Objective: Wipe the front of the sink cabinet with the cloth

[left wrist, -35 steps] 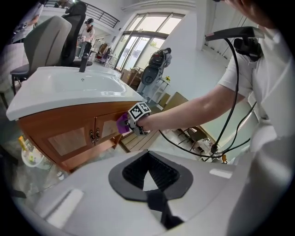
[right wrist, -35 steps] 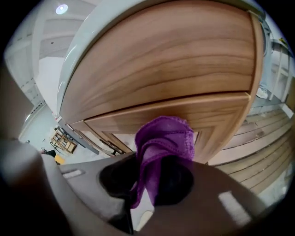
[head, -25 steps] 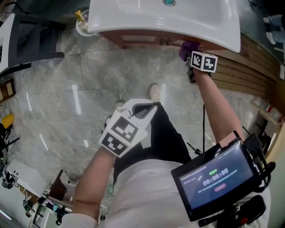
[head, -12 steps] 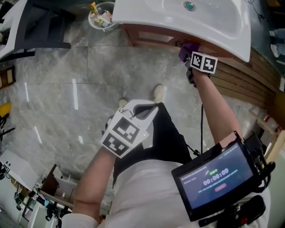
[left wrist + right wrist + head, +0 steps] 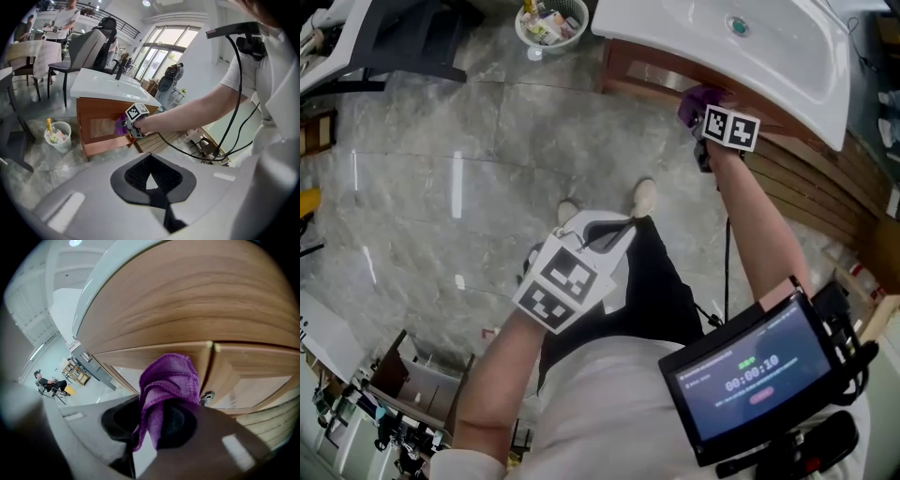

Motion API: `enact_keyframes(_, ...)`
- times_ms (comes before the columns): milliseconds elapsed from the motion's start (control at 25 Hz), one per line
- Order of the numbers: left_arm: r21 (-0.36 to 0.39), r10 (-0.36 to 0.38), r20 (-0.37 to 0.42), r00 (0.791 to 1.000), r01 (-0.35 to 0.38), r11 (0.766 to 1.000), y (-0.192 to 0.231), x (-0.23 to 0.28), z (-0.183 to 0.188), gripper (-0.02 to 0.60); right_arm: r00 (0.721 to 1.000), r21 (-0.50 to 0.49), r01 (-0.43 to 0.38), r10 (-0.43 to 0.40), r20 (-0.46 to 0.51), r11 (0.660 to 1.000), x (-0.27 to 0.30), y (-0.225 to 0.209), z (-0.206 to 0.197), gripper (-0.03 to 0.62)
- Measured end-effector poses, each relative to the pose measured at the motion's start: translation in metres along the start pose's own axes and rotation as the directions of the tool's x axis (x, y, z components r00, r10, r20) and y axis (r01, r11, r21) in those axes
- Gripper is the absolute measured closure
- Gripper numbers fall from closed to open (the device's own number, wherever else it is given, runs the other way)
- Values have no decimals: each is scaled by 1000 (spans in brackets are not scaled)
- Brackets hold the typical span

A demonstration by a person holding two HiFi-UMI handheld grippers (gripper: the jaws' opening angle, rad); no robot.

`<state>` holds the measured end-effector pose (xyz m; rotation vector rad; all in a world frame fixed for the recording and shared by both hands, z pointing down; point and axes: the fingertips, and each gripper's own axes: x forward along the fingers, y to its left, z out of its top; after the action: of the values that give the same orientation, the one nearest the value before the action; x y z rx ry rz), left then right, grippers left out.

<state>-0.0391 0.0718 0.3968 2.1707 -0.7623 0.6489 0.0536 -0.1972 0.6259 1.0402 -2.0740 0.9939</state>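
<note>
My right tongs are clamped on the purple cloth; the bunched end sticks out past the tips and sits right up at the wooden front of the sink cabinet, over the seam between two doors; can't swear it's actually touching; a small metal knob peeks out just beside the cloth; the white sink overhangs all of it from above. My left tongs are closed with nothing in them, held low near my waist and well apart from the cabinet; a wastebasket stands on the marble floor off the cabinet's left end.
</note>
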Motion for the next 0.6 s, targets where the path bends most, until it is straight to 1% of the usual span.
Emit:
enact_keyframes(320, -10, 53, 14, 999, -53, 999, 12, -43, -26, 575, 999, -76, -45, 43, -26, 996, 37, 69, 11, 513)
enact_keyframes(600, -59, 83, 14, 996, -82, 995, 37, -66, -58, 575, 994, -133, -104, 98, -52, 986, 82, 130, 14, 513)
